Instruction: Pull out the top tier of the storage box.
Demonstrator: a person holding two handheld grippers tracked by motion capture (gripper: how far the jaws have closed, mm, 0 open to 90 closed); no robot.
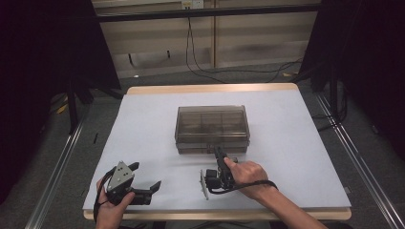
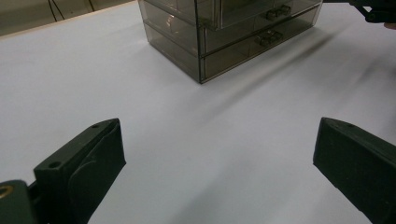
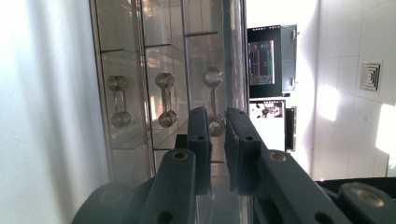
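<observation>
Drawer box (image 1: 212,128), mid-surface: my right tongs (image 3: 217,122) pinch its top drawer's handle (image 3: 214,95), ready to pull. My left tongs (image 2: 215,158), spread, idle nearer me.

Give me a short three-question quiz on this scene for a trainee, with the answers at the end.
1. True or false: the left gripper has its jaws shut.
2. Which gripper is at the front of the drawer box? A) the left one B) the right gripper
3. How many handles show on the box in the right gripper view?
Key: 1 false, its jaws stand wide apart; 2 B; 3 three.
</observation>
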